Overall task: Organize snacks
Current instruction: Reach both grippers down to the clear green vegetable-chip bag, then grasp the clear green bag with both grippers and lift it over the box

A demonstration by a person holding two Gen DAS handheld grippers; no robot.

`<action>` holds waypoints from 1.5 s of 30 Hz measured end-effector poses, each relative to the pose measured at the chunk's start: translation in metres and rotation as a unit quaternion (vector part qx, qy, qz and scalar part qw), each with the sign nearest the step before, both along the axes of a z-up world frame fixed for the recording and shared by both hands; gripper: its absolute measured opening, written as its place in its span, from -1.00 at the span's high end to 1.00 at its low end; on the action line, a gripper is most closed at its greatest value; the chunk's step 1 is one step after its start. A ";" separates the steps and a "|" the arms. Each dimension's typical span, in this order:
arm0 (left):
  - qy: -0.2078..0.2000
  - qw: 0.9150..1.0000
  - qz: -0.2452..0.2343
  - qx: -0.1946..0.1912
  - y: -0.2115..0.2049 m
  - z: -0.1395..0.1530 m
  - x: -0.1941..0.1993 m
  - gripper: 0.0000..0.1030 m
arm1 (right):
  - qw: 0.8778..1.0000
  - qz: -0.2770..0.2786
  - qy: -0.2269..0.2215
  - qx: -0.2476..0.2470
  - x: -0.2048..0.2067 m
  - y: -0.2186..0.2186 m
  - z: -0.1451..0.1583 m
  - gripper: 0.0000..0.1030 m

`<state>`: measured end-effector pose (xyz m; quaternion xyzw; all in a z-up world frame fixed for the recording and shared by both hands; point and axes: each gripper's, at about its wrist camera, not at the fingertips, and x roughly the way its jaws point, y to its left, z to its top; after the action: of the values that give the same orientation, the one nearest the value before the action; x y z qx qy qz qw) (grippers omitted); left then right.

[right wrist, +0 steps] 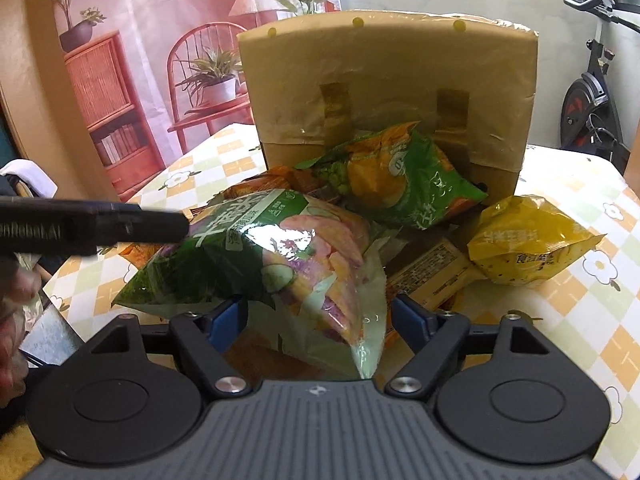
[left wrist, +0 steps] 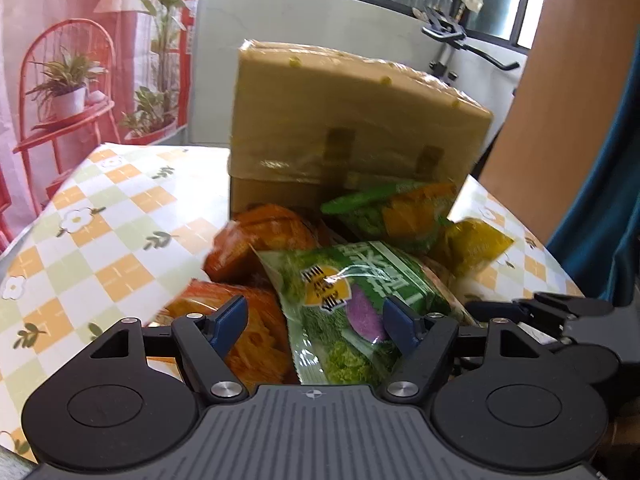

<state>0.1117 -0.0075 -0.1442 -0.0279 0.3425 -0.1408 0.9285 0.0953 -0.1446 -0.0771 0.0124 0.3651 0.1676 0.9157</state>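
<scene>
A pile of snack bags lies in front of a taped cardboard box (left wrist: 352, 120) (right wrist: 388, 80). My left gripper (left wrist: 316, 320) is open, its blue pads on either side of a green vegetable-chip bag (left wrist: 352, 304), above orange bags (left wrist: 256, 328). My right gripper (right wrist: 320, 320) is open around the lower end of the same green vegetable-chip bag (right wrist: 280, 264). A second green and orange bag (right wrist: 400, 176) (left wrist: 392, 212) leans on the box. A yellow bag (right wrist: 528, 240) (left wrist: 472, 244) lies to the right.
The table has a checked flower-pattern cloth (left wrist: 100, 240) (right wrist: 580, 312). The left gripper's body (right wrist: 92, 224) shows at the left of the right wrist view. An exercise bike (right wrist: 592, 100) stands behind on the right.
</scene>
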 end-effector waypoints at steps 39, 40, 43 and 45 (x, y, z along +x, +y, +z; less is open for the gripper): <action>0.011 0.998 -0.023 -0.054 0.005 -0.016 -0.004 -0.05 | 0.999 0.008 -0.022 0.026 -0.006 -0.003 -0.010 -0.05; 0.009 0.998 -0.023 -0.055 0.005 -0.015 -0.004 -0.03 | 0.999 0.009 -0.023 0.027 -0.006 -0.003 -0.009 -0.04; -0.008 0.998 -0.024 -0.050 0.005 -0.009 -0.009 -0.01 | 0.999 0.012 -0.028 0.028 -0.006 -0.003 -0.004 0.02; -0.020 0.998 -0.025 -0.048 0.006 -0.003 -0.012 -0.01 | 0.999 0.016 -0.035 0.029 -0.007 -0.002 0.002 0.04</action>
<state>0.1002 -0.0018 -0.1470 -0.0611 0.3176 -0.1809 0.9288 0.0884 -0.1462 -0.0755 0.0271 0.3279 0.1929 0.9244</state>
